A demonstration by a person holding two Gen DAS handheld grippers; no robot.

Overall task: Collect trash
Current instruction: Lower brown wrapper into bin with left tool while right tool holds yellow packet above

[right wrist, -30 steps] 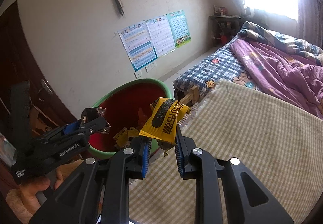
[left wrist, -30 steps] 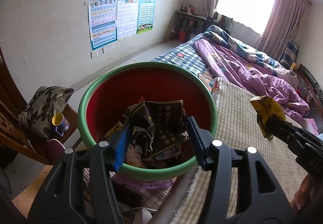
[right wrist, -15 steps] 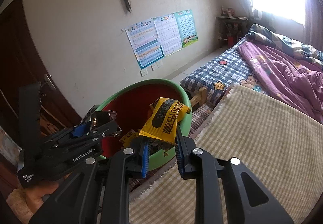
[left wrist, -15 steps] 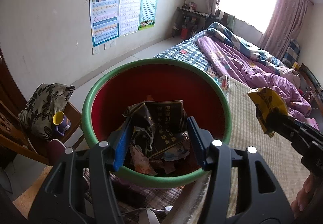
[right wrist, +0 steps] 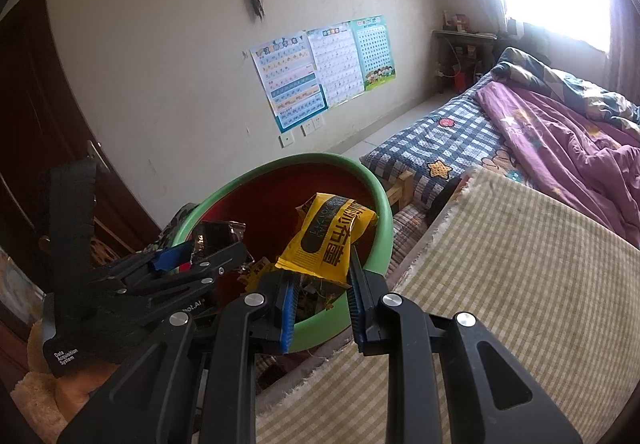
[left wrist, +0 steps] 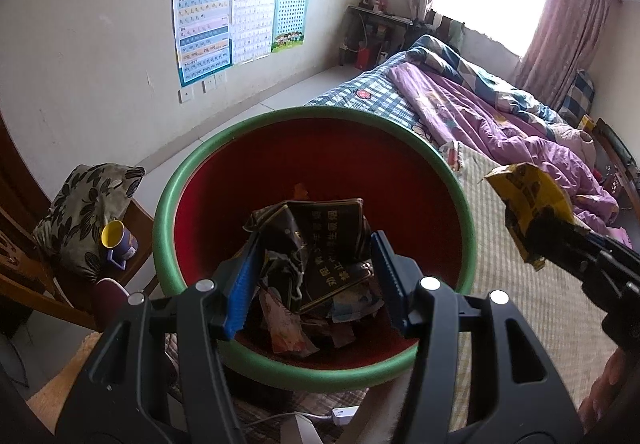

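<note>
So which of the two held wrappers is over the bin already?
The black wrapper in the left tongs; the yellow one is still outside the rim.

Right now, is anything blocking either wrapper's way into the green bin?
Nothing visible does. The left gripper holds its crumpled black wrapper above the open mouth of the green bin. The right gripper holds the yellow wrapper near the bin's rim, with only open air between them. The bin has no lid.
</note>
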